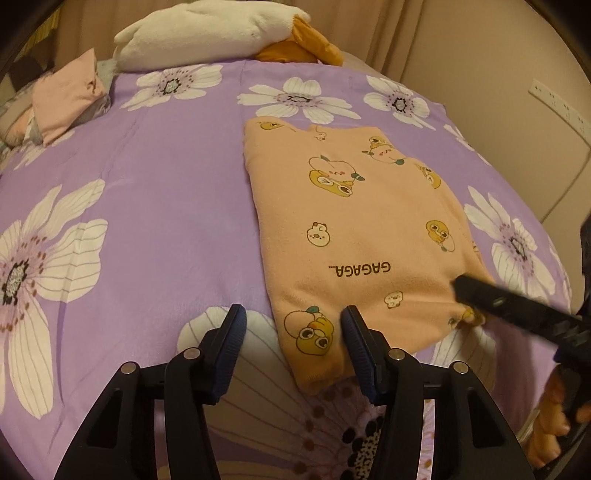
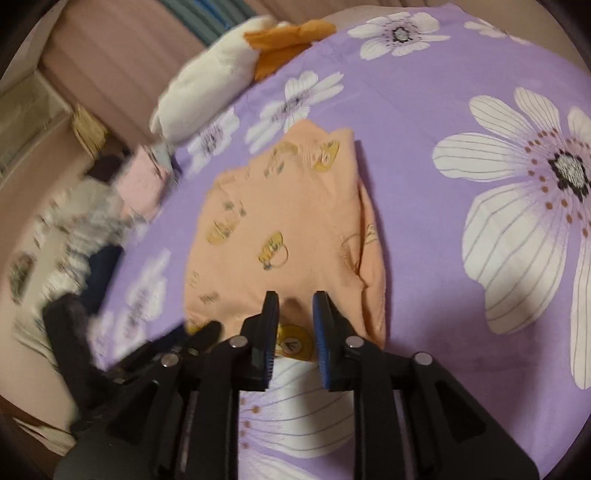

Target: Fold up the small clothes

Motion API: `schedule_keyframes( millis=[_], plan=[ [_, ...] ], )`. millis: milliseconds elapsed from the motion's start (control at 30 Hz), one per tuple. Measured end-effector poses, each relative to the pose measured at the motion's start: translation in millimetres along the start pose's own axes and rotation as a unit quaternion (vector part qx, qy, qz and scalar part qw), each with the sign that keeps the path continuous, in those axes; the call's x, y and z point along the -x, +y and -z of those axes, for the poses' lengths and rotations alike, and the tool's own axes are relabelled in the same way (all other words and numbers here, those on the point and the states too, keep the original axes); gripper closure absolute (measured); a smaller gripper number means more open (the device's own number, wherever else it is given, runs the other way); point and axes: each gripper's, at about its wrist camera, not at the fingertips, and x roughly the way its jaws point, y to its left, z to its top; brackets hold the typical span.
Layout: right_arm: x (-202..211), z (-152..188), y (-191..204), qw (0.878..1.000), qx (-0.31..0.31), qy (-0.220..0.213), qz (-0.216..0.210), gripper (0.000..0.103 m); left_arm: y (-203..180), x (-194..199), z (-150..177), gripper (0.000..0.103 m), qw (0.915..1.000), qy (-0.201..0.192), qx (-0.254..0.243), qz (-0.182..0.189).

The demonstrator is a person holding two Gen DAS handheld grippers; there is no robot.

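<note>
A small peach garment (image 1: 354,236) printed with yellow ducks and "GAGAGA" lies folded into a long shape on the purple flowered bedspread (image 1: 166,206). My left gripper (image 1: 293,317) is open, its fingers straddling the garment's near left corner just above it. The right gripper's black finger (image 1: 491,299) reaches in over the garment's near right corner. In the right wrist view, my right gripper (image 2: 295,306) is open with a narrow gap, over the near edge of the garment (image 2: 280,221). That view is motion-blurred. The left gripper (image 2: 173,347) shows at lower left there.
A white and orange plush toy (image 1: 210,33) lies at the head of the bed. A folded pink cloth (image 1: 66,96) sits on other clothes at the far left. A wall with a power strip (image 1: 561,107) stands on the right.
</note>
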Motion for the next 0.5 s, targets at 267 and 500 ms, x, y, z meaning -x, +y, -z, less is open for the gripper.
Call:
schedule_keyframes(
  millis=[267, 500],
  plan=[
    [-3, 3, -7, 0.999, 0.007, 0.017, 0.031, 0.090, 8, 7, 6, 0.048, 0.9998, 0.012, 0.006, 0.015],
    [39, 12, -39, 0.992, -0.108, 0.011, -0.061, 0.067, 41, 54, -11, 0.048, 0.9947, -0.024, 0.068, 0.074]
  ],
)
